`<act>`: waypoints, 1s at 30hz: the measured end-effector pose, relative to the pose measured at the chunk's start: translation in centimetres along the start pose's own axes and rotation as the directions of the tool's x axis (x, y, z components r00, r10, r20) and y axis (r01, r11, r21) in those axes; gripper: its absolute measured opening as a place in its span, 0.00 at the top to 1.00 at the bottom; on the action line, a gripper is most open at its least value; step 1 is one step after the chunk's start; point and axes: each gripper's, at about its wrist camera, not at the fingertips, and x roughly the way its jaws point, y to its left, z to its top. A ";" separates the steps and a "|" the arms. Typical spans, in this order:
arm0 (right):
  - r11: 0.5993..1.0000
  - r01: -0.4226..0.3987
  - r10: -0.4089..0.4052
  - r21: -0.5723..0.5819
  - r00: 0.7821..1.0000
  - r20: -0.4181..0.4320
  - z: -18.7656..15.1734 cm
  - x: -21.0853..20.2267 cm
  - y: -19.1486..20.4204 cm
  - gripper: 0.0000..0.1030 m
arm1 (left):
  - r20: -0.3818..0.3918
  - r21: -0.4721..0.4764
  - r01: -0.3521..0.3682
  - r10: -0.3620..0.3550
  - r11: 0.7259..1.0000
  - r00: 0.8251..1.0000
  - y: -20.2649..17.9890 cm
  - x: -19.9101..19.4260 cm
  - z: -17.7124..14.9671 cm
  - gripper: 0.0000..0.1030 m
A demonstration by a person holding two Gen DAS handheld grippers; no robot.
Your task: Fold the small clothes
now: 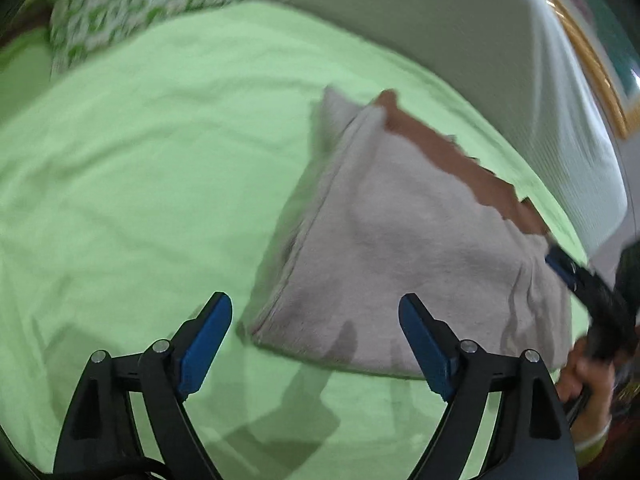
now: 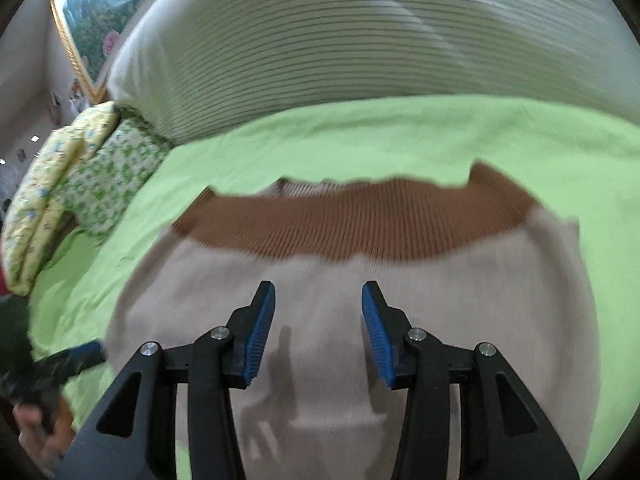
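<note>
A small beige knit garment point(image 1: 404, 248) with a brown ribbed band point(image 1: 460, 160) lies folded on the green bedsheet point(image 1: 160, 160). My left gripper point(image 1: 316, 340) is open and empty, hovering just above the garment's near left corner. My right gripper point(image 2: 319, 328) is open and empty, hovering over the middle of the garment point(image 2: 340, 300), with the brown band point(image 2: 352, 224) ahead of it. The right gripper also shows in the left wrist view point(image 1: 576, 276) at the garment's right edge. The left gripper shows at the left edge of the right wrist view point(image 2: 76, 360).
A white ribbed headboard cushion point(image 2: 340, 40) runs along the far side of the bed. Green-and-white patterned pillows point(image 2: 100, 176) lie at the left; one also shows in the left wrist view point(image 1: 132, 4). A framed picture point(image 2: 96, 12) hangs on the wall.
</note>
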 end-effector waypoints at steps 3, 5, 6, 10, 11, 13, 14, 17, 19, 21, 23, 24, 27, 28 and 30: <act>0.995 -0.097 0.096 -0.028 0.995 -0.034 -1.4 0.1 1.2 0.55 | -0.013 -0.027 0.004 -0.004 1.000 1.000 0.2 0.4 0.7 0.17; 0.991 -0.132 0.131 -0.025 0.990 -0.061 -1.6 0.9 1.4 0.62 | 0.017 0.001 -0.017 0.017 1.000 1.000 -0.5 0.3 1.6 0.17; 0.992 -0.123 0.119 -0.036 0.990 -0.079 -1.6 1.5 1.6 0.64 | 0.024 0.020 -0.043 0.043 0.999 0.999 -0.9 0.4 2.2 0.17; 0.996 0.049 -0.062 -0.078 0.982 -0.177 -1.9 4.9 0.3 0.90 | 0.003 0.046 -0.139 0.139 0.989 0.990 -1.0 2.3 3.6 0.17; 0.995 0.086 -0.092 -0.045 0.982 -0.162 -1.8 5.1 -0.8 1.00 | -0.010 0.036 -0.145 0.145 0.989 0.989 -0.9 2.8 3.7 0.17; 0.993 0.072 -0.061 0.091 0.990 -0.124 -1.9 4.3 -3.0 1.00 | -0.047 -0.011 -0.124 0.123 0.992 0.991 0.0 3.7 3.6 0.17; 0.989 0.068 -0.056 0.129 0.994 -0.096 -2.1 3.7 -3.4 1.00 | -0.050 -0.033 -0.110 0.108 0.993 0.993 0.3 3.9 3.5 0.16; 0.987 0.028 -0.022 0.160 0.999 -0.041 -2.7 2.0 -3.2 1.00 | -0.040 -0.062 -0.072 0.070 0.995 0.997 0.4 4.1 4.1 0.15; 0.986 0.017 -0.016 0.165 1.000 -0.011 -3.0 1.0 -3.0 0.99 | -0.043 -0.072 -0.044 0.041 0.996 0.998 0.3 4.4 4.4 0.15; 0.985 0.019 -0.023 0.171 1.000 0.020 -3.1 0.0 -3.1 0.99 | -0.044 -0.064 -0.012 0.009 0.998 0.999 -0.5 5.1 5.2 0.14; 0.984 0.014 -0.019 0.177 1.000 0.025 -3.0 0.0 -3.1 0.98 | -0.050 -0.048 0.001 -0.003 0.999 0.999 -1.3 5.9 6.0 0.14; 0.984 0.019 -0.023 0.175 0.999 0.022 -2.9 0.2 -3.1 0.98 | -0.053 -0.036 0.015 -0.017 0.999 0.998 -1.6 6.2 6.4 0.15; 0.985 0.035 -0.033 0.169 0.999 -0.016 -3.2 1.2 -3.3 0.98 | -0.062 0.003 0.031 -0.031 1.000 0.998 -2.5 7.7 7.3 0.22; 0.984 0.044 -0.036 0.173 0.998 -0.045 -3.6 2.0 -3.4 0.98 | -0.060 0.015 0.034 -0.033 0.999 0.998 -2.7 8.0 7.4 0.35; 0.981 0.052 -0.038 0.186 0.996 -0.078 -4.3 3.1 -3.8 0.98 | -0.042 0.038 0.027 -0.025 0.999 0.999 -3.1 7.8 7.6 0.51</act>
